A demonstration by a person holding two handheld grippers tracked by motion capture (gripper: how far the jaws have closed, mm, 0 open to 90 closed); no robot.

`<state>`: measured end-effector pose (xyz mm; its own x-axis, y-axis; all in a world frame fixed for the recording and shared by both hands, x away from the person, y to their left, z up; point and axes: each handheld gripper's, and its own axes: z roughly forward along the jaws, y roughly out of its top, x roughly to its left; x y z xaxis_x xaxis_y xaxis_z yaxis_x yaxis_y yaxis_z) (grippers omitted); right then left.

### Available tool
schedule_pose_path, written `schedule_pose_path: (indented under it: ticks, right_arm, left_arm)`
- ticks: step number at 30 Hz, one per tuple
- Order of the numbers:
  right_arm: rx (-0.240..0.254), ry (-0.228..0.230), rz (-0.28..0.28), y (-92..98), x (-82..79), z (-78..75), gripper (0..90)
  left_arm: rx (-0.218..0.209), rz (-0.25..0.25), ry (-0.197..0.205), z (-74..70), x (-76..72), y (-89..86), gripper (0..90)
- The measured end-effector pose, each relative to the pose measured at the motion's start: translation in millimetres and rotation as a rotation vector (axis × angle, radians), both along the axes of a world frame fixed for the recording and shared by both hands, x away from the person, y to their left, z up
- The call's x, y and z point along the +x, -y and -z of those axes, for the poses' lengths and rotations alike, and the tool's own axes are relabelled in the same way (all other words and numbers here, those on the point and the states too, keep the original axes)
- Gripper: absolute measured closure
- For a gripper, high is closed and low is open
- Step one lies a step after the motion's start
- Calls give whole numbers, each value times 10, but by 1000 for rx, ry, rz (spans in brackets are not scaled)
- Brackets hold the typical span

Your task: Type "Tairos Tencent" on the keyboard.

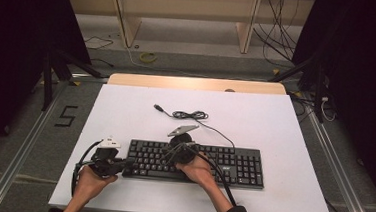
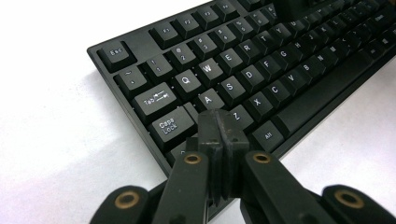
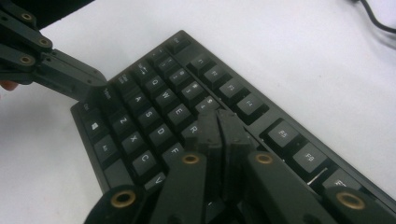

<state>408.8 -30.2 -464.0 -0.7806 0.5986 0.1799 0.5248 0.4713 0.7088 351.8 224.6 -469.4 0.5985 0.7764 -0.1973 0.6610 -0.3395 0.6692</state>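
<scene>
A black keyboard [image 1: 232,164] lies on the white table top [image 1: 255,120], near its front edge. My left gripper [image 1: 128,163] is at the keyboard's left end. In the left gripper view its jaws [image 2: 219,126] are shut, pads together with nothing between them, and their tips are over the keys below Caps Lock [image 2: 170,126]. My right gripper [image 1: 168,155] hangs over the left-middle keys. Its jaws [image 3: 219,123] are shut and empty above the letter rows near R. The left gripper [image 3: 100,88] also shows at the keyboard's [image 3: 154,107] far corner.
The keyboard's cable [image 1: 190,115] lies coiled behind it, with its plug [image 1: 160,107] loose on the table. White table surface spreads to the right and rear. Beyond the table are a wooden frame [image 1: 131,27], floor cables [image 1: 276,37] and dark stands [image 1: 53,66].
</scene>
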Motion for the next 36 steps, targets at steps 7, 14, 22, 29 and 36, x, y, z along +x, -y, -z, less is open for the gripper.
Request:
schedule_pose_path:
  ticks: [7, 14, 22, 29, 36]
  right_arm:
    - [-16, -7, -2, -38, 11, 51, 900]
    - [-27, -10, -2, -59, 19, 82, 900]
    - [-35, -15, -3, -71, 23, 108, 900]
    - [-32, -20, -3, -80, 19, 114, 900]
    - [-57, -20, -8, -97, 10, 135, 900]
  left_arm:
    - [12, -2, -9, 25, 20, -5, 889]
    - [21, 2, -20, 45, 32, 2, 889]
    - [20, 7, -22, 46, 34, 9, 889]
    - [34, 12, -22, 61, 35, 20, 890]
    - [26, 8, -28, 77, 41, 23, 892]
